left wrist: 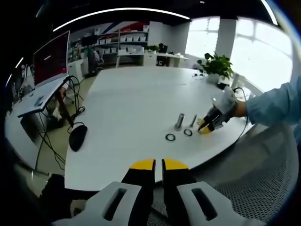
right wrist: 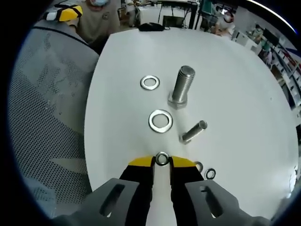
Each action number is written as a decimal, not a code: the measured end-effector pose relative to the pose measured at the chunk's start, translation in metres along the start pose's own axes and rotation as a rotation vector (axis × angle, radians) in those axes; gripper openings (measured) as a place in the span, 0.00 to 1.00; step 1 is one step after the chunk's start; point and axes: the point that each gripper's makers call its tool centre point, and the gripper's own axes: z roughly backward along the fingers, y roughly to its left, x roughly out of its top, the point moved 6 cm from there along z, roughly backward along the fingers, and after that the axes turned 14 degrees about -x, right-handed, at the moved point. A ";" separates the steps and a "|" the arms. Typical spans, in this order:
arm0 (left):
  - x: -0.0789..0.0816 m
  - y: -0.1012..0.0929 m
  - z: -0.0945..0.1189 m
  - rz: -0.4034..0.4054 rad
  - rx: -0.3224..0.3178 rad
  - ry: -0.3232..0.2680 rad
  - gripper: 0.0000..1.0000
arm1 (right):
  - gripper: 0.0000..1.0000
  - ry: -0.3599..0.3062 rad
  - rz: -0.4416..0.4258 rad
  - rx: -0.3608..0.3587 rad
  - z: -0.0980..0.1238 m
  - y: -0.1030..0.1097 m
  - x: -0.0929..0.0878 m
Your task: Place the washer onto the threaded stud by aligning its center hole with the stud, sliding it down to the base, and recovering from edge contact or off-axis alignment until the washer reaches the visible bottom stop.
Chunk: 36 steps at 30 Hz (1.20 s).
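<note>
On the white table (right wrist: 244, 89), right gripper view: right gripper (right wrist: 162, 162), jaws closed narrow on one small washer (right wrist: 162, 158), pinched at its rim and held at the yellow tips.

Item: large threaded stud (right wrist: 181, 87), upright on its hex head, standing at 12 o'clock from the held washer and well apart from it. Count: 1.

Item: smaller bolt (right wrist: 193, 131), lying on its side at 1 o'clock from the tips, near them. Count: 1.

Item: loose flat washers. One (right wrist: 160, 121) at 12 o'clock, between tips and stud; one (right wrist: 150, 83) at 11 o'clock, just beside the stud. Count: 2.

Item: small rings (right wrist: 210, 173) at 3 o'clock of the tips, partly hidden by the gripper. Count: 2 as far as can be told.

Washers total, with the held one: 3 plain, plus the 2 small rings.

Left gripper view: left gripper (left wrist: 158, 164), jaws nearly together, holding nothing, at the near table edge, well apart from the parts.

Handling note, as judgement: carry the washer over the stud top, level it so the hole faces straight down the thread, centre before lowering. If an edge catches, lift slightly, re-centre, then release and let it drop to the hex head. Whether this washer's hole fits the large stud cannot be told.
</note>
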 end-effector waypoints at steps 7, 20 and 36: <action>0.000 0.000 0.000 0.000 0.002 0.001 0.03 | 0.15 -0.002 0.003 -0.002 0.000 0.000 0.000; 0.000 0.000 0.001 0.001 0.003 -0.003 0.03 | 0.14 0.006 0.034 0.002 -0.003 -0.002 0.004; 0.000 0.000 0.000 0.002 0.000 -0.005 0.03 | 0.14 -0.019 0.021 -0.021 0.011 -0.010 0.011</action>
